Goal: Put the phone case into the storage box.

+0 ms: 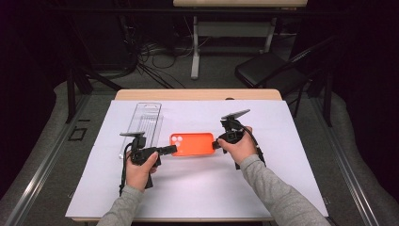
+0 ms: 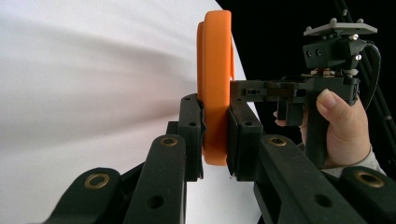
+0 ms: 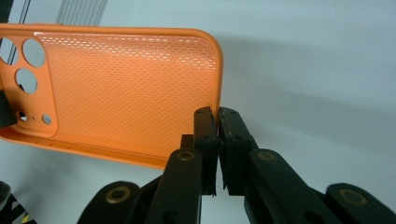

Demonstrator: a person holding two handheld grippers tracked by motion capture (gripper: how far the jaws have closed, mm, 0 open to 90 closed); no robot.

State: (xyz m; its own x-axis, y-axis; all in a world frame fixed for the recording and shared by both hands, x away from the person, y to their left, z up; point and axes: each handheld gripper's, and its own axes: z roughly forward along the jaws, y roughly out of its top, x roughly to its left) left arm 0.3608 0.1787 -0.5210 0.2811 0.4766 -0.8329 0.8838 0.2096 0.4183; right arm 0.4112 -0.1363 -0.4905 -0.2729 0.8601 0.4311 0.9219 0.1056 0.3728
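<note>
An orange phone case (image 1: pixel 192 143) with camera holes at its left end is held over the white sheet, inner side up. My left gripper (image 1: pixel 173 149) is shut on the case's left end; in the left gripper view the case (image 2: pixel 215 84) stands edge-on between the jaws of the left gripper (image 2: pixel 215 105). My right gripper (image 1: pixel 217 143) is shut on the case's right end. In the right gripper view the right gripper (image 3: pixel 218 113) pinches the thin side wall of the case (image 3: pixel 126 88). The right gripper (image 2: pixel 280 91) and its hand also appear in the left gripper view.
A clear plastic package (image 1: pixel 147 120) lies on the white sheet (image 1: pixel 282 155) behind the left gripper. The wooden table edge (image 1: pixel 197 94) runs along the back. A black chair (image 1: pixel 266 70) and cables sit on the floor beyond.
</note>
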